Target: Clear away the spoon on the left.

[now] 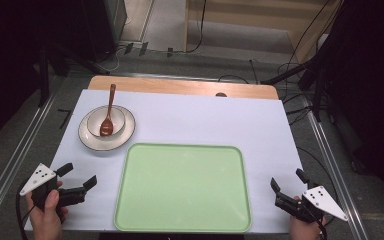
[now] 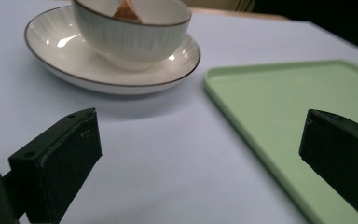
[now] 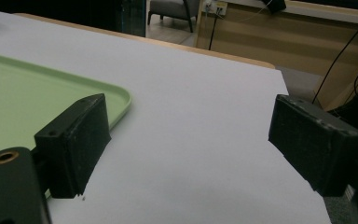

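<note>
- Here, the left gripper [image 1: 78, 176] hovers at the table's [image 1: 190, 120] near-left corner, jaws apart, nothing between them.
- Beyond it, a bowl [image 1: 106, 121] with a spoon [image 1: 109, 111] sits on a plate [image 1: 91, 138].
- The green tray [image 1: 182, 186] lies mid-table.
- The right gripper [image 1: 287, 180] rests at the near-right, jaws apart.

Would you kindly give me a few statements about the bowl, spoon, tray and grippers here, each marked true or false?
1. The brown wooden spoon rests in the white ribbed bowl. True.
2. The bowl stands on the pale green rectangular tray. False: it stands on a white brown-rimmed plate beside the tray.
3. The left gripper is open, holding nothing. True.
4. The right gripper is clamped on the tray's edge. False: its jaws are open, above the white table cover.
5. The tray carries a cup. False: it carries nothing.
</note>
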### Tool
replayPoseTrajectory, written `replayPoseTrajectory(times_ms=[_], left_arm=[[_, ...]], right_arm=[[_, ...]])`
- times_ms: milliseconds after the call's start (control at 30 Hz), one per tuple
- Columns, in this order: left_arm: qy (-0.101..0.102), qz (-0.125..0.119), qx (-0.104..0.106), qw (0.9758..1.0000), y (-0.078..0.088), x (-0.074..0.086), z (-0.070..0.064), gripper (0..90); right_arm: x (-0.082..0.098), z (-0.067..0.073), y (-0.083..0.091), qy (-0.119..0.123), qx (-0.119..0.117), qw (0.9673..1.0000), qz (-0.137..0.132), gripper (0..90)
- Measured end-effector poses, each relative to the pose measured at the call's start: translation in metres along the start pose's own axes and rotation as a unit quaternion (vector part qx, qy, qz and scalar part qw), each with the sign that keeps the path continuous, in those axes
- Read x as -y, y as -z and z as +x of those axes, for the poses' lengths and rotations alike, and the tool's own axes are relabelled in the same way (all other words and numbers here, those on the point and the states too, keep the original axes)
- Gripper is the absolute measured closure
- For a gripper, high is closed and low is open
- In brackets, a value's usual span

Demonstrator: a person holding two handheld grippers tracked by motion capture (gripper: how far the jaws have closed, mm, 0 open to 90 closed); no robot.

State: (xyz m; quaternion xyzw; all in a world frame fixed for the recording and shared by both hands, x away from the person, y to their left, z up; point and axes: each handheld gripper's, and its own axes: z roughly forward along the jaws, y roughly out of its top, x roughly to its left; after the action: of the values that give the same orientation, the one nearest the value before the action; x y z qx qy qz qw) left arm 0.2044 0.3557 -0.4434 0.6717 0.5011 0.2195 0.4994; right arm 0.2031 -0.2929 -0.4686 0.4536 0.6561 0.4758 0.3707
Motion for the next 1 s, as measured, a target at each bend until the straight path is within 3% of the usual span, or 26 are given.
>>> replayPoseTrajectory(times_ms=[200, 300, 433, 467, 533, 1000], left_arm=[[-0.005, -0.002, -0.001, 1.0000, -0.001, -0.009, -0.003, 0.0], [0.007, -0.005, 0.008, 0.9999, -0.003, -0.019, -0.003, 0.0], [-0.008, -0.005, 0.005, 0.9999, -0.009, -0.034, -0.005, 0.0], [-0.019, -0.001, 0.005, 0.9998, -0.014, -0.041, -0.007, 0.0], [-0.022, 0.000, 0.005, 0.9997, -0.019, -0.049, -0.008, 0.0], [-0.021, 0.003, 0.011, 0.9997, -0.055, -0.092, -0.004, 0.0]], right_arm=[[0.001, 0.000, 0.000, -0.002, 0.002, 1.0000, 0.001, 13.3], [0.000, 0.001, 0.000, 0.002, 0.002, 1.0000, -0.001, 13.3], [0.000, 0.000, 0.001, -0.001, 0.003, 1.0000, -0.001, 13.3], [0.000, 0.000, 0.001, -0.003, 0.002, 1.0000, -0.003, 13.3], [0.001, 0.000, 0.001, -0.002, 0.002, 1.0000, -0.005, 13.3], [0.001, 0.002, 0.000, -0.002, 0.000, 1.0000, -0.002, 13.3]])
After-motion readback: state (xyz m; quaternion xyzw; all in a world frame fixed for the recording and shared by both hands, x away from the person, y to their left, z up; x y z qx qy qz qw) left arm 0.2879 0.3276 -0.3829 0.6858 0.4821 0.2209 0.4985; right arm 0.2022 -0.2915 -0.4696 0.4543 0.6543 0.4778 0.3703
